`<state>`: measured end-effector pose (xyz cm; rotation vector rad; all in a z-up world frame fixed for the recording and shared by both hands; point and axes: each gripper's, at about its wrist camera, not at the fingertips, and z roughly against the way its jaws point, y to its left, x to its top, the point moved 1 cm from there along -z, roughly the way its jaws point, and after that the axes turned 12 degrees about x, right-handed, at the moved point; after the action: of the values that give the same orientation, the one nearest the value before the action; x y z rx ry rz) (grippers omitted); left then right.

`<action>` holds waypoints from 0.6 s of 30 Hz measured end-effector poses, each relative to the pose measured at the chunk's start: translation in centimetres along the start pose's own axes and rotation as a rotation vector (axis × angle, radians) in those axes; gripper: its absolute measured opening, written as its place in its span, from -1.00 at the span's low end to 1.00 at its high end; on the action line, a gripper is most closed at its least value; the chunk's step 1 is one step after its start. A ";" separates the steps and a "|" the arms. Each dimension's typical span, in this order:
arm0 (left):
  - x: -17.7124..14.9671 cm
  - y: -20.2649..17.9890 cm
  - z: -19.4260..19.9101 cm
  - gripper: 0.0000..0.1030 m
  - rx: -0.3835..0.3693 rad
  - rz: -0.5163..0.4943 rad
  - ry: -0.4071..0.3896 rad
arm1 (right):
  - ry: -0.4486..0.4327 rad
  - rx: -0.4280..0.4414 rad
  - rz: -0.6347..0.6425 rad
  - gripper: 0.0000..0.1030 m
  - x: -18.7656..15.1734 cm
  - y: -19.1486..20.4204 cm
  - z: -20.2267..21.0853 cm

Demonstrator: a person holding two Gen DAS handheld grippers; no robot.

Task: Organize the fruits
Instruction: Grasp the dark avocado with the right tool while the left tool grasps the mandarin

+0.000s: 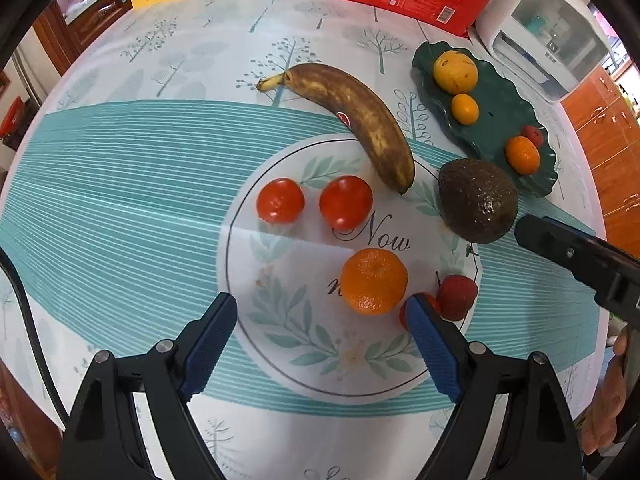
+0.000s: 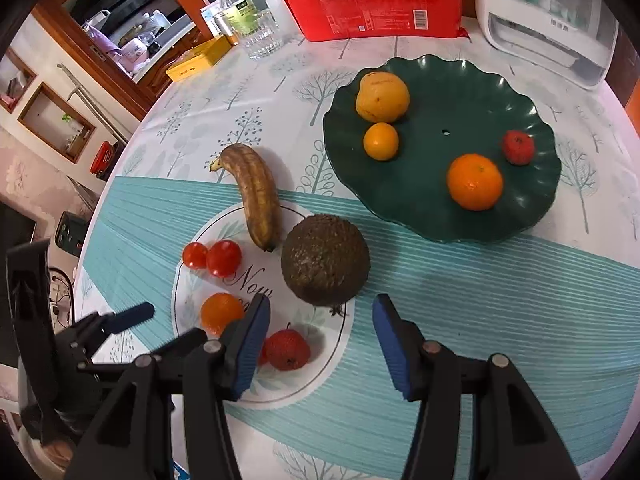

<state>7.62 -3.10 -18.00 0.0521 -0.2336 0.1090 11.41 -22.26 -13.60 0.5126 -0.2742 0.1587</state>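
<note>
On the tablecloth's round print lie a brown banana (image 1: 360,120), two tomatoes (image 1: 280,200) (image 1: 346,202), an orange (image 1: 374,282), a red strawberry-like fruit (image 1: 458,296) and a dark avocado (image 1: 476,200). My left gripper (image 1: 320,304) is open above the cloth, with the orange just beyond its right fingertip. In the right wrist view my right gripper (image 2: 322,302) is open, and the avocado (image 2: 325,260) sits just ahead of its tips, untouched. The green scalloped plate (image 2: 440,208) holds a yellow fruit (image 2: 382,96), a small orange (image 2: 381,141), a mandarin (image 2: 475,182) and a red fruit (image 2: 518,147).
A red package (image 2: 380,0), a drinking glass (image 2: 262,40), a bottle (image 2: 236,4), a yellow box (image 2: 198,60) and a white appliance (image 2: 544,20) stand at the table's far side. The table's rounded edge runs along the left, and a person's hand (image 1: 604,420) shows at right.
</note>
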 end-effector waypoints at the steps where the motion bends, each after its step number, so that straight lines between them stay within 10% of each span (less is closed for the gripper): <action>1: 0.1 -0.2 -0.3 0.63 -0.001 -0.001 0.003 | 0.001 0.005 -0.005 0.05 0.3 -0.1 -0.3; 18: 1.8 -2.7 -3.0 0.09 -0.041 -0.027 0.037 | 0.064 0.006 -0.026 0.21 3.3 -1.5 -4.7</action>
<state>10.34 -5.41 -20.65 0.0124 -0.1978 0.0786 15.91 -20.91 -17.19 0.5155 -0.2048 0.1505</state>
